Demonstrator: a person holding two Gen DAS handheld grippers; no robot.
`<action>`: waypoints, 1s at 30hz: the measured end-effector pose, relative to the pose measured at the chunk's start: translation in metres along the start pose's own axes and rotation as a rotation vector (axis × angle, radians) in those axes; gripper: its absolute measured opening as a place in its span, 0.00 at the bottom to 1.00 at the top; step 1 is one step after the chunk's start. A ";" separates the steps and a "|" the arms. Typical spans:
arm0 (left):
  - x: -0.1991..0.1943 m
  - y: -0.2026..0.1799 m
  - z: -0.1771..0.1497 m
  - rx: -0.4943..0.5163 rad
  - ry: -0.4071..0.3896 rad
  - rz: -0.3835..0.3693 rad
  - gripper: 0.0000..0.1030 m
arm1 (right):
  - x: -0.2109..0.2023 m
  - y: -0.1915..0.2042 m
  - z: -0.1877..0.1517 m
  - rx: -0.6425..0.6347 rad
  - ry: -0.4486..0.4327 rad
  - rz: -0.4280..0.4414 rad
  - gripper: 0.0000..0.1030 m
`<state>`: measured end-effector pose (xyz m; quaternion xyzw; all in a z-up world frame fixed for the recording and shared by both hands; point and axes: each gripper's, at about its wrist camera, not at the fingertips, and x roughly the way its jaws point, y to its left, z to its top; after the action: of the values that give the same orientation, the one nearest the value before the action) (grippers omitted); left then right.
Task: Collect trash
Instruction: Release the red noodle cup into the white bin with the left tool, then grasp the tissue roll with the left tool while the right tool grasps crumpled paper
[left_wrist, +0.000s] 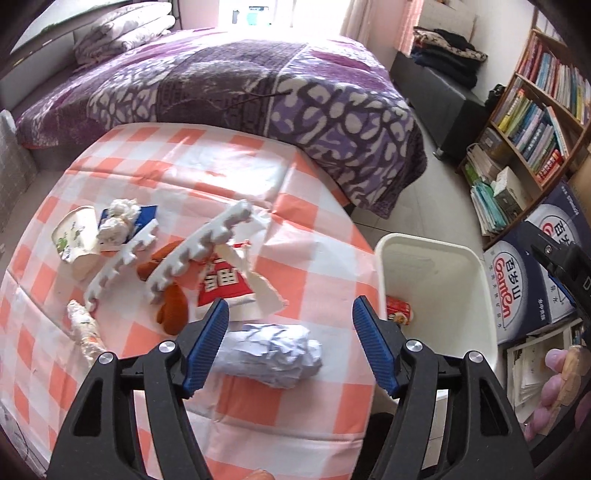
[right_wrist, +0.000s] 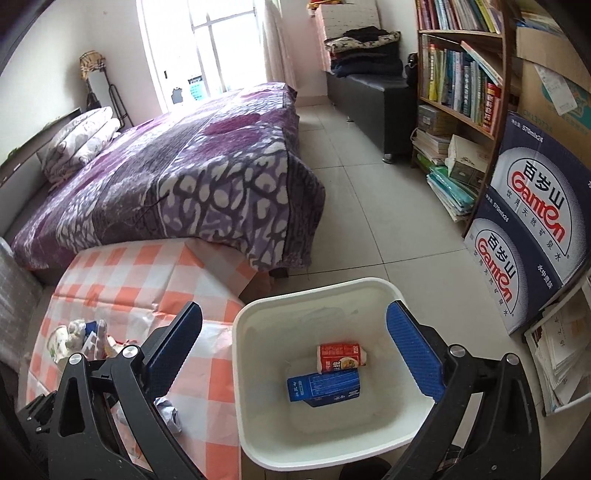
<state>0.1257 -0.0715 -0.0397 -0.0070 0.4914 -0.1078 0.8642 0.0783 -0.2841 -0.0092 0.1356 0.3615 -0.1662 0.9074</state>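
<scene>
Trash on the checked table (left_wrist: 295, 177), left to right: cup (left_wrist: 74, 236), tissue wads (left_wrist: 118, 218), foam strips (left_wrist: 199, 247), red wrapper (left_wrist: 225, 284), then a crumpled paper ball (left_wrist: 273, 354) nearest the edge. Left gripper (left_wrist: 290, 347) is spread wide with the ball lying between its pads, not yet pinched; judged step is the pick, so next it needs to lower and close squarely on the ball. Right gripper (right_wrist: 306, 354) hangs spread and empty over the white bin (right_wrist: 243, 369), which holds a red packet (right_wrist: 340, 356) and a blue carton (right_wrist: 325, 387).
</scene>
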 end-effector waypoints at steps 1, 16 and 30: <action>0.001 0.009 -0.002 -0.014 0.002 0.018 0.66 | 0.002 0.007 -0.001 -0.015 0.004 0.004 0.93; 0.014 0.126 -0.022 -0.264 0.083 0.196 0.66 | 0.025 0.092 -0.026 -0.186 0.080 0.055 0.93; 0.044 0.199 -0.038 -0.436 0.231 0.179 0.66 | 0.046 0.161 -0.083 -0.654 0.230 0.243 0.93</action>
<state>0.1510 0.1182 -0.1206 -0.1373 0.5969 0.0776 0.7867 0.1235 -0.1166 -0.0799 -0.1017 0.4765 0.0836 0.8692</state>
